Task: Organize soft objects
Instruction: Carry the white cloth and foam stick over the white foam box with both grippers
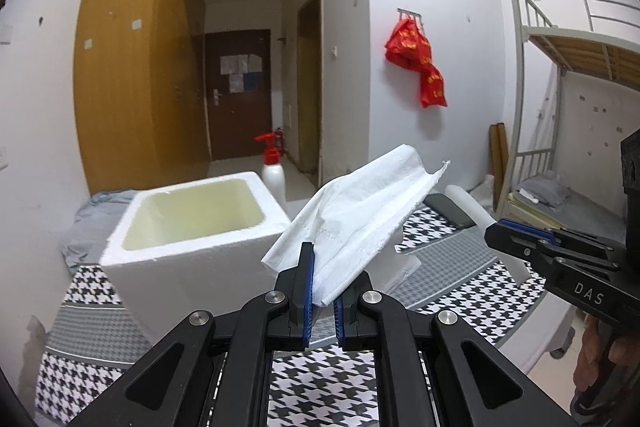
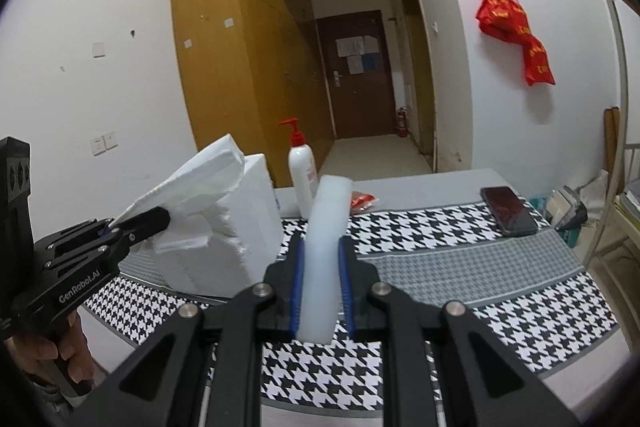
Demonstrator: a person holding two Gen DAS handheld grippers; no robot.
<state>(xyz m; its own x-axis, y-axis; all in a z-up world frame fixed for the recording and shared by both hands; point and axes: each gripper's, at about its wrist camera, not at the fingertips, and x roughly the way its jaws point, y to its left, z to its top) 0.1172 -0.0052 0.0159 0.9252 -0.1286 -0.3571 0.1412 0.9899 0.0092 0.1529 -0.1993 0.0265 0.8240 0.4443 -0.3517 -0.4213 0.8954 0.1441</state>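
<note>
Between the blue pads of the left gripper [image 1: 322, 291] hangs a folded white tissue [image 1: 352, 211], pinched tight at its lower corner and fanning up and to the right, lifted clear of the houndstooth cloth [image 1: 320, 375]. It looks nearly weightless and limp, easily torn along its ragged edge, so a grip near the folded corner seems safest. The right gripper [image 2: 322, 291] is clamped on a pale translucent foam strip [image 2: 326, 239] that juts forward above the table; it appears light, springy and soft enough to bend if squeezed hard. Just left of the tissue stands an open white foam box [image 1: 192, 203], its mouth unobstructed, probably the place for both. Behind it sits 1 pump bottle [image 2: 303, 175], and a dark phone [image 2: 509, 211] lies well apart on the right. Open cloth lies ahead of both grippers, though the box rim and bottle are edges to clear.
</note>
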